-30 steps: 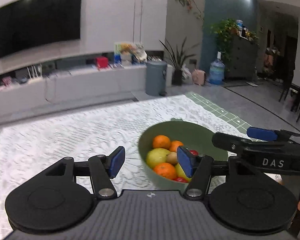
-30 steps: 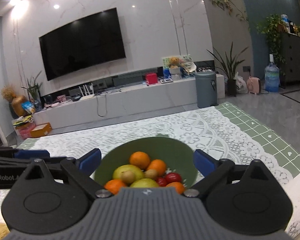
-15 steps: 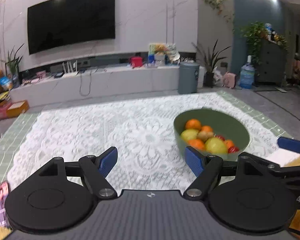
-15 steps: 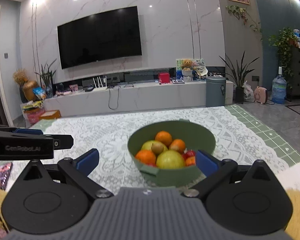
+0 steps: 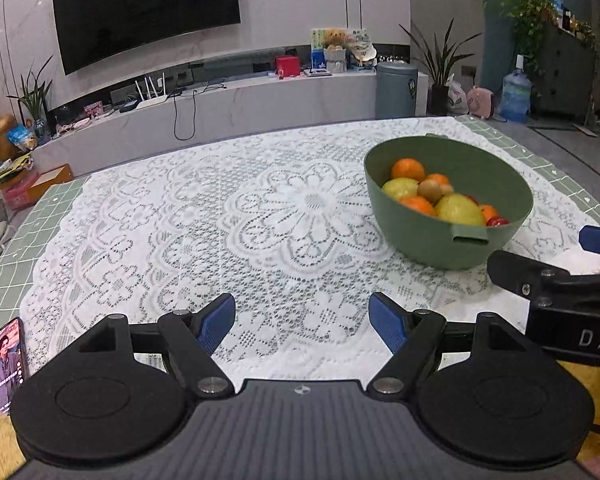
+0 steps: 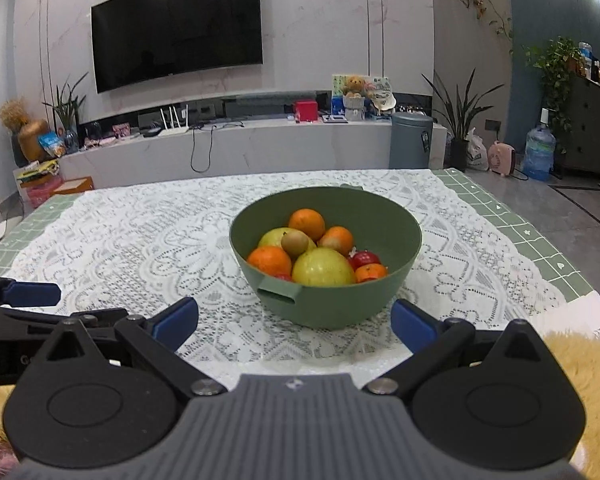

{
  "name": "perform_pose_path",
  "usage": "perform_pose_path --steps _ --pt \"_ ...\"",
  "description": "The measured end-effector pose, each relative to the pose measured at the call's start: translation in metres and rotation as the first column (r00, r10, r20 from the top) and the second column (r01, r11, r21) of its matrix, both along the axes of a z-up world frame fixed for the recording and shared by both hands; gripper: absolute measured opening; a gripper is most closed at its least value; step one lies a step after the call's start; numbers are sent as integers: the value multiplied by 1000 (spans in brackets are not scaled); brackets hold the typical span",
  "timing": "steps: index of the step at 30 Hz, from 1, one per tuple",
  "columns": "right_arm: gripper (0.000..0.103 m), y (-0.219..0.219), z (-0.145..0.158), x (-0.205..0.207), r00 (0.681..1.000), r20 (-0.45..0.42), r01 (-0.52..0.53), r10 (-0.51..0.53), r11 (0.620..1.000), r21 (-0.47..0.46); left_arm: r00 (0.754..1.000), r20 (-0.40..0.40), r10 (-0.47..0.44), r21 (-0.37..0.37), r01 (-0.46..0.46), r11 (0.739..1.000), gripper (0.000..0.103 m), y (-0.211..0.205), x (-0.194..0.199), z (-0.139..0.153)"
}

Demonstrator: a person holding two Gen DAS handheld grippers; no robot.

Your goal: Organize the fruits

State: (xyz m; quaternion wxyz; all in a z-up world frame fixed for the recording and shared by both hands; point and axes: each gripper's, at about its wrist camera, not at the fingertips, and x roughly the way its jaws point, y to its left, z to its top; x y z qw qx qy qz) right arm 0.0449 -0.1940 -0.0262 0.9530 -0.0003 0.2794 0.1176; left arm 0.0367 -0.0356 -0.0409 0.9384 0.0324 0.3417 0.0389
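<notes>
Seemingly done: all fruit (image 6: 320, 254) piled in bowl (image 6: 404, 236), none loose on table (image 6: 120, 240). Left gripper (image 5: 302, 322) and right gripper (image 6: 294, 322) both spread wide, empty.

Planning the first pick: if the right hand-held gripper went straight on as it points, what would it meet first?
Most likely the near wall of the green bowl, dead ahead of the open right hand-held gripper; depth is unclear.

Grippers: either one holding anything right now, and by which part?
Nothing held. Left gripper and right gripper both open and empty; fruit sits in the green bowl.
</notes>
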Motion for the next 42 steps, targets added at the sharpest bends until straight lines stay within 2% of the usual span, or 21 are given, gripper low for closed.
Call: perform_pose_path --steps 13,42 --pt "99 0 -2 3 1000 -13 6 -6 1000 0 999 -15 31 -13 -31 999 89 6 3 -2" --pt "99 1 -3 3 1000 -13 2 -2 1000 -7 1000 -18 24 -16 -24 1000 89 6 2 -2"
